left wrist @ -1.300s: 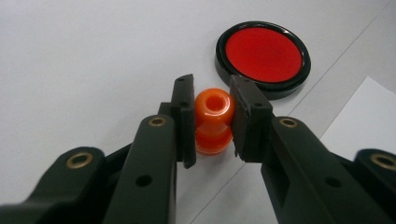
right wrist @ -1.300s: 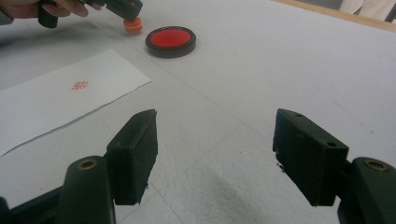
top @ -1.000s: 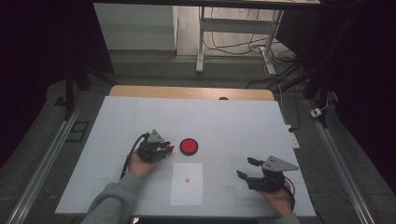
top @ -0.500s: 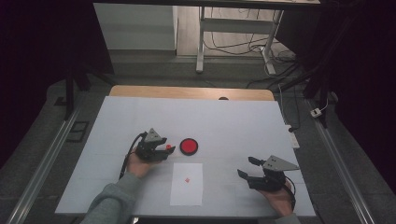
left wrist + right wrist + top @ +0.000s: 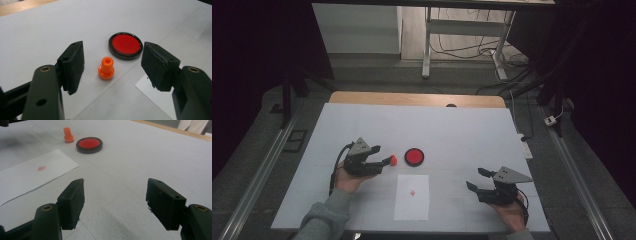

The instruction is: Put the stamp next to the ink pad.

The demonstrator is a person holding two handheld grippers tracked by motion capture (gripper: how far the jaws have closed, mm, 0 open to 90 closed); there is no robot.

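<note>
- My left gripper had just been opening, and its jaws stood well apart with nothing pressed between them.
- The stamp stood upright on the table, free of both pads, in the gap ahead of the left jaws as the left gripper view showed it.
- Its long axis ran straight up, knob end on top, wide foot on the table.
- In the high view the stamp sat just past the left fingertips, toward the ink pad, close to the pad but apart from it.
- The paper lay near, on my side of the ink pad, with a small red mark already printed on it.
- My right gripper hung over bare table well off to the right, jaws wide apart and empty.
- From the right gripper view the stamp and ink pad were far ahead, beyond the paper.
- So the left hand was by far the nearer to the stamp; the right would have had to cross the paper.
- My reading: the stamp had been set down beside the ink pad with the print made, and what the next move turned on was a clean straight pull back, so neither pad clipped the upright stamp and tipped it.
</note>
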